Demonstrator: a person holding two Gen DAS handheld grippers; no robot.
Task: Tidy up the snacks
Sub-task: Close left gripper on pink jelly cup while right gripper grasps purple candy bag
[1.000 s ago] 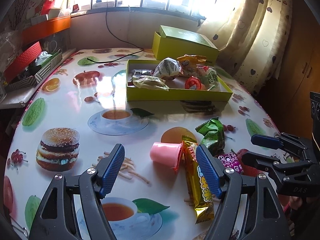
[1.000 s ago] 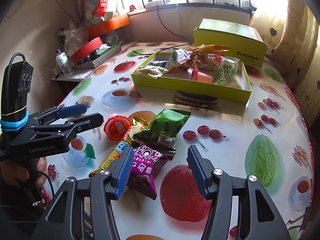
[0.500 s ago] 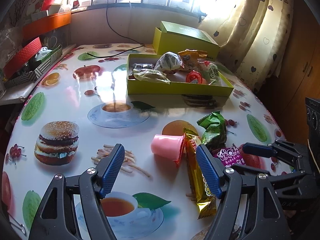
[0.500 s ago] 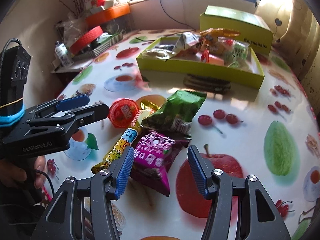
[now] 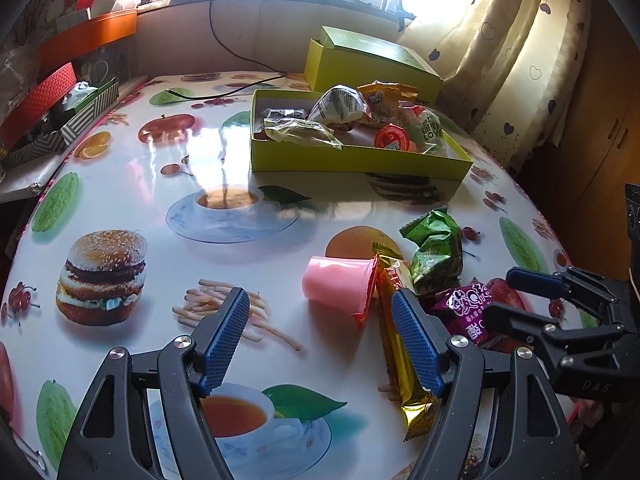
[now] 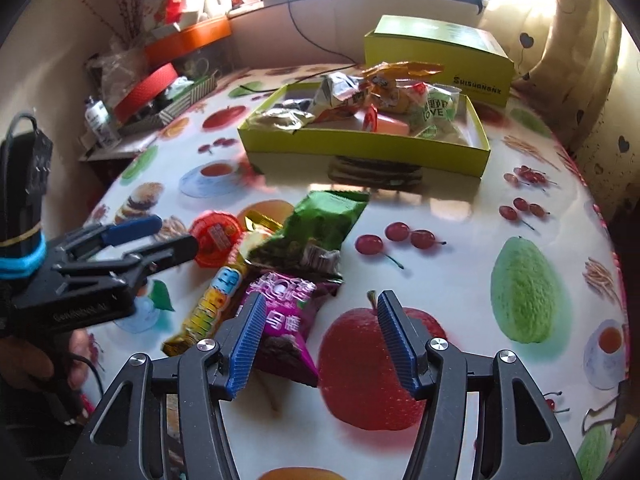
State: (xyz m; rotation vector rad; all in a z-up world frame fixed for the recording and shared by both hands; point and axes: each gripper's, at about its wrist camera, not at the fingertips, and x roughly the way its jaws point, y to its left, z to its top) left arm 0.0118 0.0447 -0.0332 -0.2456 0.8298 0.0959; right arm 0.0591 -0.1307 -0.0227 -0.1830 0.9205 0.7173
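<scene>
Purple crinkly foil snack packet point(image 6: 282, 320) lay on the fruit-print table point(image 6: 460, 220), partly between the spread, empty jaws of the right gripper point(image 6: 320, 340). Left gripper point(image 5: 320, 340) gaped empty too. Likely step: closing on it, then carrying to the yellow-green cardboard tray point(image 6: 360, 152).

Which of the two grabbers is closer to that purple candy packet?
Right. The right gripper has its open fingers at the purple packet; the left gripper sits farther off, by the pink cup.
</scene>
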